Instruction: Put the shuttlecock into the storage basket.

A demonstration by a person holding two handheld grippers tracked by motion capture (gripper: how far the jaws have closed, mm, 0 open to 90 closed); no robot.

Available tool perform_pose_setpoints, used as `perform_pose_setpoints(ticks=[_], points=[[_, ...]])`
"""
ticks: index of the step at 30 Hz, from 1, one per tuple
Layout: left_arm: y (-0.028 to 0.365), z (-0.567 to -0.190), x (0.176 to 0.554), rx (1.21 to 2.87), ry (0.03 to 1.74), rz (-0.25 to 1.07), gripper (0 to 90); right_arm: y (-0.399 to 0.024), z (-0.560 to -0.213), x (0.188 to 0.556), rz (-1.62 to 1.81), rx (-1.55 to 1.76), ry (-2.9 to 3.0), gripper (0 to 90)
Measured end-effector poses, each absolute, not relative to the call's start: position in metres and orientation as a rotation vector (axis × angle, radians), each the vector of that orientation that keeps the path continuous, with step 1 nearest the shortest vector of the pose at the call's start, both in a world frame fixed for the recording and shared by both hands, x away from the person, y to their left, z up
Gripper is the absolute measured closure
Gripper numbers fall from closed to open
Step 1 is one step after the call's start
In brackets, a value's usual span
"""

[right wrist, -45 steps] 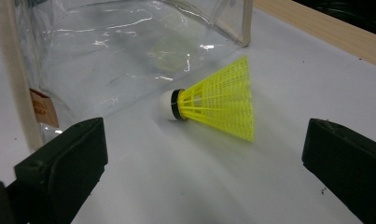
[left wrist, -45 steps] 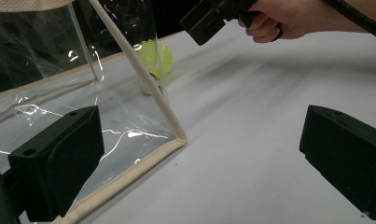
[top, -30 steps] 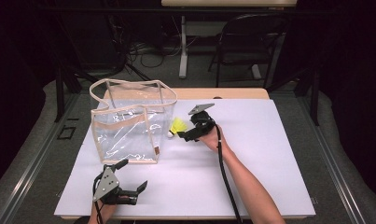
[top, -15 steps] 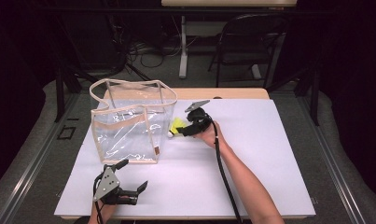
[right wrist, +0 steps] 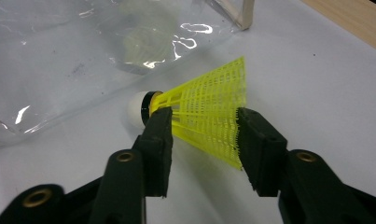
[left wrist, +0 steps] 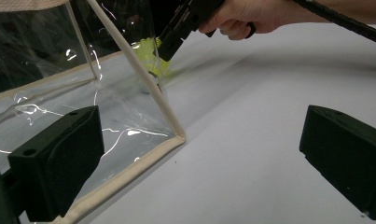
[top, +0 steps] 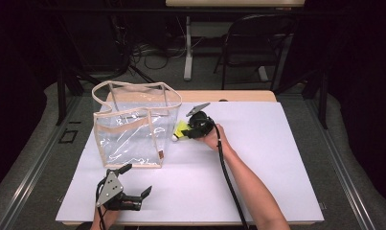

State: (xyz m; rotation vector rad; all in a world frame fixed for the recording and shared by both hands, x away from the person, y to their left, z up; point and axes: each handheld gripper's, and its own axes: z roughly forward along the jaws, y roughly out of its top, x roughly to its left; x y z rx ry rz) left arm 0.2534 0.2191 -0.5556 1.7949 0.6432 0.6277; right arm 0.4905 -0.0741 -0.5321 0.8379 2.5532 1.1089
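A yellow plastic shuttlecock (top: 180,128) (right wrist: 209,93) with a white cork tip lies on its side on the white tabletop (top: 277,158), right beside the clear bag (top: 133,129). My right gripper (top: 185,132) (right wrist: 204,115) has just been closing its jaws, and they now press on both sides of the mesh skirt. The bag (left wrist: 59,70) is transparent with beige trim, stands upright and is open at the top. My left gripper (top: 138,179) (left wrist: 199,126) rests near the front edge, open, with nothing between its jaws. From there I see the shuttlecock (left wrist: 150,56) behind the bag's corner.
A wooden table edge (top: 238,96) shows behind the white board. On the dark floor beyond it stand a folding chair (top: 250,43) and table legs with cables. The right gripper's cable (top: 229,177) trails along the forearm.
The right gripper has moved slightly left onto the shuttlecock and its jaws have come in around the skirt. The left gripper has stayed in place.
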Motion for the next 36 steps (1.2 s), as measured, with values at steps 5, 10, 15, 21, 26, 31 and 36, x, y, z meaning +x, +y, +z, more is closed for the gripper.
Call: perform_pose_setpoints(ticks=[5, 10, 15, 21, 26, 31, 36], points=[[0.218, -0.556, 0.253, 1.802, 0.64, 0.631, 0.0, -0.075, -0.533, 0.49, 1.075, 0.802, 2.572, 68.2], [0.218, -0.556, 0.253, 1.801, 0.642, 0.628, 0.0, -0.077, -0.531, 0.49, 1.063, 0.751, 2.586, 76.0], [0.218, -0.556, 0.253, 1.803, 0.642, 0.625, 0.0, -0.077, -0.528, 0.488, 1.036, 0.692, 2.6, 82.5], [0.218, -0.556, 0.254, 1.804, 0.643, 0.626, 0.0, -0.076, -0.525, 0.485, 1.003, 0.633, 2.61, 88.4], [0.218, -0.556, 0.253, 1.806, 0.641, 0.626, 0.0, -0.074, -0.521, 0.481, 0.982, 0.605, 2.613, 90.0], [0.218, -0.556, 0.253, 1.806, 0.641, 0.626, 0.0, -0.073, -0.517, 0.477, 0.962, 0.579, 2.618, 90.0], [0.218, -0.556, 0.253, 1.808, 0.64, 0.626, 0.0, -0.076, -0.514, 0.475, 0.965, 0.57, 2.613, 90.0]])
